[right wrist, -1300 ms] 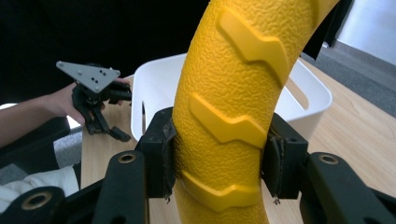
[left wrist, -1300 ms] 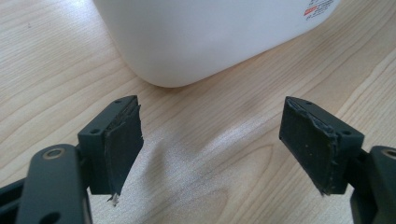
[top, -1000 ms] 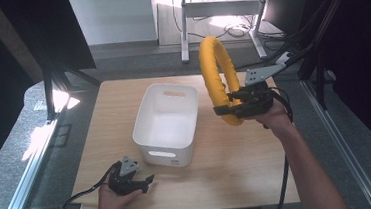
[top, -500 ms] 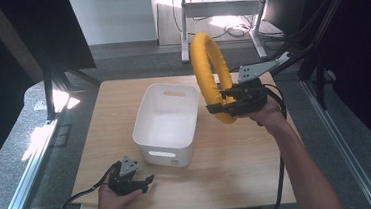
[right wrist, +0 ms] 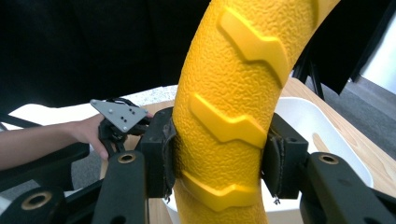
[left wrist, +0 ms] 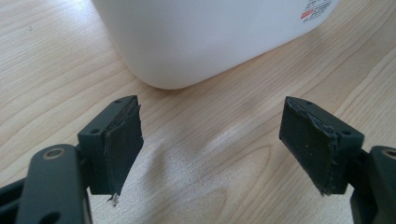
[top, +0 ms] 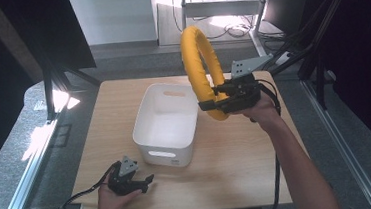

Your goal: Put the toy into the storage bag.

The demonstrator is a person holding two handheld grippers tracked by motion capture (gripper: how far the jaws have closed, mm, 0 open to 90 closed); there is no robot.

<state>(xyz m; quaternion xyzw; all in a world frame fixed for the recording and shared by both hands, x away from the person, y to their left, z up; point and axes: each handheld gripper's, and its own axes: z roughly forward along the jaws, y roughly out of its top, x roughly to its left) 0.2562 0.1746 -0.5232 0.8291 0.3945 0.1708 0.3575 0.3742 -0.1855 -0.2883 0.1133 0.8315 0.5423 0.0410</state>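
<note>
Right claw clamped on upright ring just right of bin, nearer than left claw, wide open, empty on desk.

1. The ring is bright yellow — its surface is pebbled, with raised zigzag ridges repeating along its curve.
2. The bin is plain white, and a small label with red print sits on its outer wall.
3. The table is pale wood with fine grain lines.
4. Both the right gripper and the left gripper are black — each carries a grey plate on top.
</note>
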